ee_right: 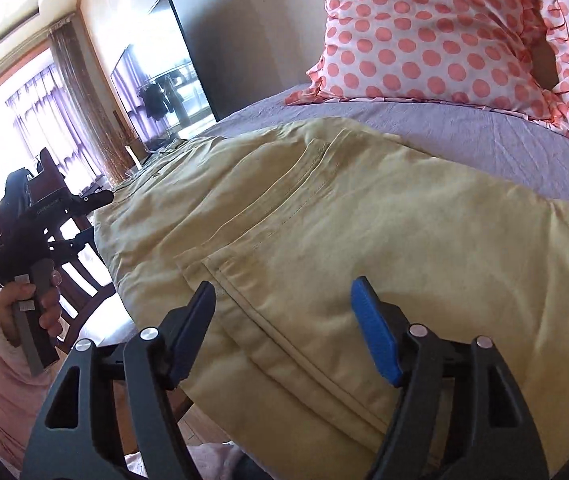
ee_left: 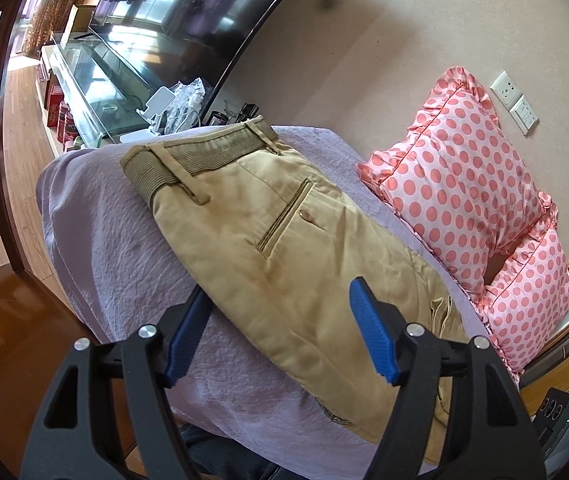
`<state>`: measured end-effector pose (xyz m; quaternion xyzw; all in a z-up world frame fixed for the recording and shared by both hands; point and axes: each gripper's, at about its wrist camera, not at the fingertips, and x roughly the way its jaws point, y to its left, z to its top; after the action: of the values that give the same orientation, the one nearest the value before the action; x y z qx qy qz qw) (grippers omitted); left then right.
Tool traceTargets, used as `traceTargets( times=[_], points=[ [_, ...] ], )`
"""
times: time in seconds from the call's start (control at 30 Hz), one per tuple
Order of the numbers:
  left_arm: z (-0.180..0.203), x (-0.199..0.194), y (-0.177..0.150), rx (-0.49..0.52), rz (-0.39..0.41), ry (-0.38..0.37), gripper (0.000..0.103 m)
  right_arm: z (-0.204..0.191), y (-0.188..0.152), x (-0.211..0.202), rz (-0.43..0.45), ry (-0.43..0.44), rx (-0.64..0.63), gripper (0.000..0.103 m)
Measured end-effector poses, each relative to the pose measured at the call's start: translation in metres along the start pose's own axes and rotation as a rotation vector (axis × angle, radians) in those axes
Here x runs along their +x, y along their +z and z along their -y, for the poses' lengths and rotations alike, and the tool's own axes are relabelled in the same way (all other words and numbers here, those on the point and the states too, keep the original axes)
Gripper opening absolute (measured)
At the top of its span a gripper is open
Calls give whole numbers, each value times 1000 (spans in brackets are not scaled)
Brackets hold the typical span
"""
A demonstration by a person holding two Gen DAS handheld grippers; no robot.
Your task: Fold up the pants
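Observation:
Khaki pants (ee_left: 284, 248) lie folded lengthwise on a lilac bed cover (ee_left: 104, 240), waistband at the far end, a buttoned back pocket facing up. My left gripper (ee_left: 280, 300) is open and empty, hovering just above the pants' near part. In the right wrist view the pants (ee_right: 344, 208) fill the middle, with seams running away from me. My right gripper (ee_right: 284, 292) is open and empty, close above the fabric near its front edge. The left gripper (ee_right: 92, 216) shows there at the left, held in a hand, open beside the pants' far left edge.
Two pink polka-dot pillows (ee_left: 464, 184) lean against the wall at the right of the bed; they also show in the right wrist view (ee_right: 444, 28). A TV (ee_left: 188, 4) and a glass-topped cabinet (ee_left: 92, 80) stand beyond the bed. A wooden chair (ee_right: 72, 240) is at the left.

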<state>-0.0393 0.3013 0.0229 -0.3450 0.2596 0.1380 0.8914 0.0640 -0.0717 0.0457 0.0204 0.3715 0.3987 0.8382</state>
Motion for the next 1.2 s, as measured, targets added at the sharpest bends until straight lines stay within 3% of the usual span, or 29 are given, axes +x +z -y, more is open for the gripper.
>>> traceTargets(
  times=[0.17, 0.37, 0.43, 0.47, 0.53, 0.6, 0.77, 0.93, 1.0, 1.07, 1.13, 1.2],
  points=[
    [2, 9, 9, -18, -13, 22, 72, 3, -1, -2, 6, 20, 20, 72],
    [-5, 17, 20, -114, -46, -10, 75, 5, -3, -3, 23, 43, 35, 75],
    [-10, 22, 22, -158, -53, -22, 47, 6, -4, -3, 31, 52, 43, 75],
    [-15, 24, 23, -182, -58, -14, 18, 6, -5, -3, 35, 56, 47, 75],
    [-22, 25, 23, -210, -57, -35, 12, 9, -5, -5, 40, 69, 59, 75],
    [-15, 23, 24, -171, -43, -18, 10, 12, -6, -8, 45, 78, 74, 75],
    [43, 5, 34, 53, 56, 11, 8, 27, -10, -31, 91, 86, 121, 75],
    [163, -8, 24, 392, 119, -77, 8, 58, -15, -82, 220, 36, 181, 77],
    [218, -12, -1, 556, 121, -160, 8, 80, -21, -109, 290, -11, 241, 77],
    [265, -17, -40, 710, 82, -292, 9, 104, -29, -136, 358, -73, 314, 77],
    [301, -17, -91, 860, 3, -412, 10, 128, -42, -159, 413, -138, 394, 77],
    [320, -6, -147, 995, -113, -470, 10, 151, -54, -176, 438, -181, 476, 77]
  ],
)
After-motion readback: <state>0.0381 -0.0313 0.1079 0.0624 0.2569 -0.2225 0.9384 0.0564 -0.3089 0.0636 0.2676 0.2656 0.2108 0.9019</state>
